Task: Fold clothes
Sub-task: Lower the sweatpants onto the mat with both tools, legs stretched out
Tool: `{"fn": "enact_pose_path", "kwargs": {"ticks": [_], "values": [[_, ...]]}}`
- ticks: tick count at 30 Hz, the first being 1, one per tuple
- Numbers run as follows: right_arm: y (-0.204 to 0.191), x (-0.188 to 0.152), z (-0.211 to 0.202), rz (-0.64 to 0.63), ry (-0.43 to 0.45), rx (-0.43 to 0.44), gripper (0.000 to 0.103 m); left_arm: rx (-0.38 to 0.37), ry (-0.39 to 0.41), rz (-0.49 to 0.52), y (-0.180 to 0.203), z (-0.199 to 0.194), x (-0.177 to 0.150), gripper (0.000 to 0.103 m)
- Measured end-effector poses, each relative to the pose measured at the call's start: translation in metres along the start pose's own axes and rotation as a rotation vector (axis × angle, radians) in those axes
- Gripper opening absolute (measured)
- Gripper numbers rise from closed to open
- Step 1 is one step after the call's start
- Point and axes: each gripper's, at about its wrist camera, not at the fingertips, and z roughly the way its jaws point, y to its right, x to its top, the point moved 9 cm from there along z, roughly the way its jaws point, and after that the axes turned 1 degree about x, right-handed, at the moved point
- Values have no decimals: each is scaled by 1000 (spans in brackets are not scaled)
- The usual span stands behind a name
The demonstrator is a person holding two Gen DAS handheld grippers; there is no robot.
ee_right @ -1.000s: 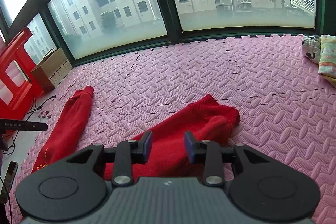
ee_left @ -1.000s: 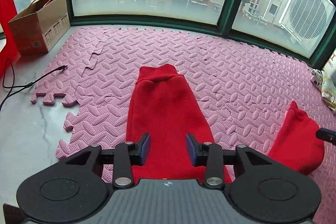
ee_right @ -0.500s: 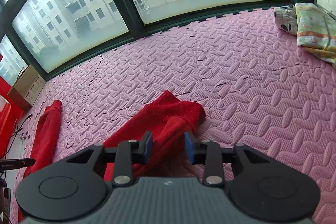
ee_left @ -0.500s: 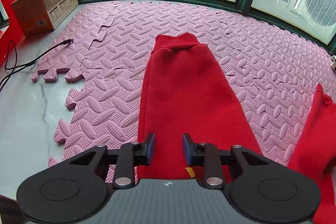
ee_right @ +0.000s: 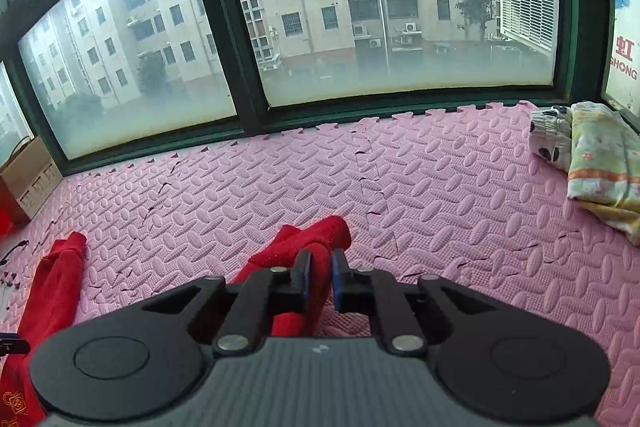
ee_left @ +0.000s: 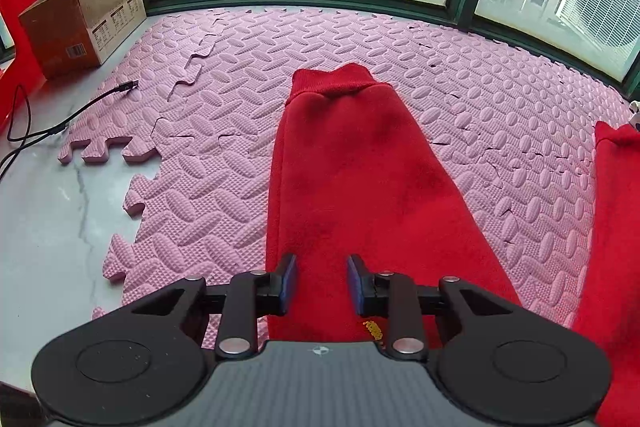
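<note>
Lower centre, pink mat [ee_right: 440,195]: right tool [ee_right: 319,277] closing on red sleeve [ee_right: 308,243]; left tool [ee_left: 318,285] apart over sweater [ee_left: 344,167]; thin pinch may slip.

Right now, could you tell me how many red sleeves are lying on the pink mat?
2: one sleeve stretched flat ahead of the left gripper, the other sleeve bunched between the right gripper's closing fingers.

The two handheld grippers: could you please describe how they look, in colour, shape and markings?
Left gripper and right gripper look alike: black linkage arms with silver rivets, two round black discs on either side, a ribbed grey body bearing a small round mark, and blue-faced finger pads. No hands or sleeves show.
</note>
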Motion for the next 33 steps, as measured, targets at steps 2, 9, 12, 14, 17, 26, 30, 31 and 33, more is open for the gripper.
{"fn": "enact_pose_path", "kwargs": {"ticks": [2,9,12,14,17,26,30,31,33], "values": [[2,0,7,-30,-11,-36,15,7,3,11,2,0,0,31],[-17,-16,-3,-96,-52,49,19,-44,40,10,17,-13,9,31],[-32,-27,-6,-133,-77,96,24,-111,28,34,38,-13,10,30],[-47,-42,-8,-173,-111,137,24,-111,18,83,51,-9,5,29],[-53,-55,-3,-204,-143,132,25,-143,-4,91,64,-3,-4,26],[-55,-62,-18,-237,-140,135,26,-174,61,95,70,-23,-6,28],[-66,-74,-38,-271,-149,194,26,-192,52,127,77,-28,-18,28],[-67,-76,-40,-276,-151,199,26,-195,48,137,80,-27,-21,28],[-72,-88,-42,-328,-165,189,26,-194,30,138,86,-20,-26,27]]}}
